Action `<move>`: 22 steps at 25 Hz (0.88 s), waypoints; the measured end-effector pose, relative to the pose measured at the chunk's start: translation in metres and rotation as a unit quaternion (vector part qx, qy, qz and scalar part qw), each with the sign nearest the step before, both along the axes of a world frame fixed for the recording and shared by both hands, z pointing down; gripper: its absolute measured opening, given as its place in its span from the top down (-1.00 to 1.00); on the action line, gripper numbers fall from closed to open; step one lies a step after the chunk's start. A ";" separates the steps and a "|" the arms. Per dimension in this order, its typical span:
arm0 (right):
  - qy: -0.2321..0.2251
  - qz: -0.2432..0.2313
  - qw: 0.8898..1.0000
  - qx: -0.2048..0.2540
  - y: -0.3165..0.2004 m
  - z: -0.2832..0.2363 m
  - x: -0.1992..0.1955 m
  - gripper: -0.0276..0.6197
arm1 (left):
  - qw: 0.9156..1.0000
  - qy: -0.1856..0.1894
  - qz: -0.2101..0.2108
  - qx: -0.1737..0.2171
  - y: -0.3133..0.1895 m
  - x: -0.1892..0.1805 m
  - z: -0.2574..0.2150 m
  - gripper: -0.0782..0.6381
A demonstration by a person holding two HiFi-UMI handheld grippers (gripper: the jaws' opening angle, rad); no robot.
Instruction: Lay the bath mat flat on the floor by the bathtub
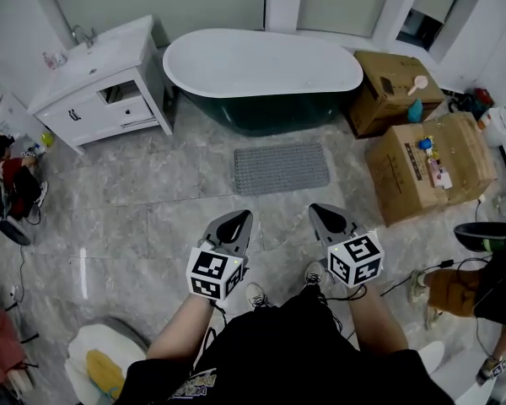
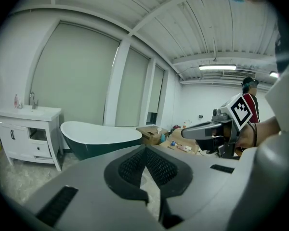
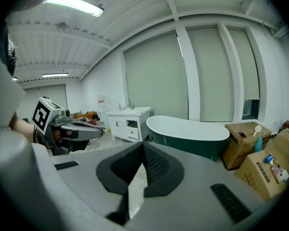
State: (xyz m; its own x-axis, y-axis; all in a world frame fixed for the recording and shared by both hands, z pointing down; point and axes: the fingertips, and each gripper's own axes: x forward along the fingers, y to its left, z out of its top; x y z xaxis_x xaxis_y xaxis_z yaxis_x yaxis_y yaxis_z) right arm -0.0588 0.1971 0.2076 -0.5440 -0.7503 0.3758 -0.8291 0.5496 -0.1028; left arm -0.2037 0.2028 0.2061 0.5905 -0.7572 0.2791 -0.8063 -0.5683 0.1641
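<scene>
Head view: a grey ribbed rectangular bath mat (image 1: 281,169) lies flat on the grey marble floor (image 1: 152,201) just beside the white, dark-green-sided bathtub (image 1: 261,74). The left claw (image 1: 234,226) and right claw (image 1: 331,219) hover short of it.
Left gripper view: left claw closed together on nothing.
Right gripper view: right claw likewise closed.

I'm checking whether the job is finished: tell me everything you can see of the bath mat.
The bath mat is a grey rectangle with a fine nubbly texture, soft-looking. It lies flat and unfolded on the marbled grey floor, in front of the bathtub, long side parallel to it, a strip of floor between. Only the floor touches it.
</scene>
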 end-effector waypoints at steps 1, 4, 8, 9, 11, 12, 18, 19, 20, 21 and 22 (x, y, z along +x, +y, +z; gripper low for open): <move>0.000 0.000 1.000 0.000 0.002 -0.001 -0.002 0.87 | 1.000 0.000 0.001 0.001 0.002 -0.001 -0.001 0.74; 0.000 -0.002 1.000 0.003 0.005 -0.002 -0.004 0.87 | 1.000 0.001 0.000 0.007 0.005 -0.003 -0.006 0.74; -0.003 -0.002 1.000 0.006 0.009 -0.002 -0.004 0.87 | 1.000 0.004 -0.003 0.009 0.009 -0.002 -0.007 0.74; -0.004 -0.001 1.000 0.007 0.010 -0.002 -0.004 0.87 | 1.000 0.003 -0.003 0.009 0.010 -0.002 -0.006 0.74; -0.007 0.001 1.000 0.008 0.010 -0.002 -0.004 0.87 | 1.000 0.001 -0.003 0.008 0.012 -0.003 -0.007 0.74; -0.008 0.001 1.000 0.007 0.010 -0.003 -0.005 0.87 | 1.000 0.001 -0.003 0.008 0.012 -0.003 -0.008 0.74; -0.016 -0.001 1.000 0.008 0.014 -0.001 0.000 0.87 | 1.000 0.001 -0.008 0.010 0.016 0.003 -0.009 0.74; -0.016 -0.002 1.000 0.009 0.015 -0.001 0.000 0.87 | 1.000 0.001 -0.009 0.010 0.018 0.004 -0.009 0.74; -0.017 -0.001 1.000 0.010 0.016 -0.002 0.001 0.87 | 1.000 0.001 -0.009 0.010 0.019 0.005 -0.009 0.74; -0.018 -0.001 1.000 0.011 0.017 -0.003 0.002 0.87 | 1.000 0.001 -0.009 0.010 0.021 0.006 -0.010 0.74; -0.019 -0.001 1.000 0.012 0.017 -0.004 0.002 0.87 | 1.000 0.001 -0.008 0.011 0.022 0.007 -0.010 0.74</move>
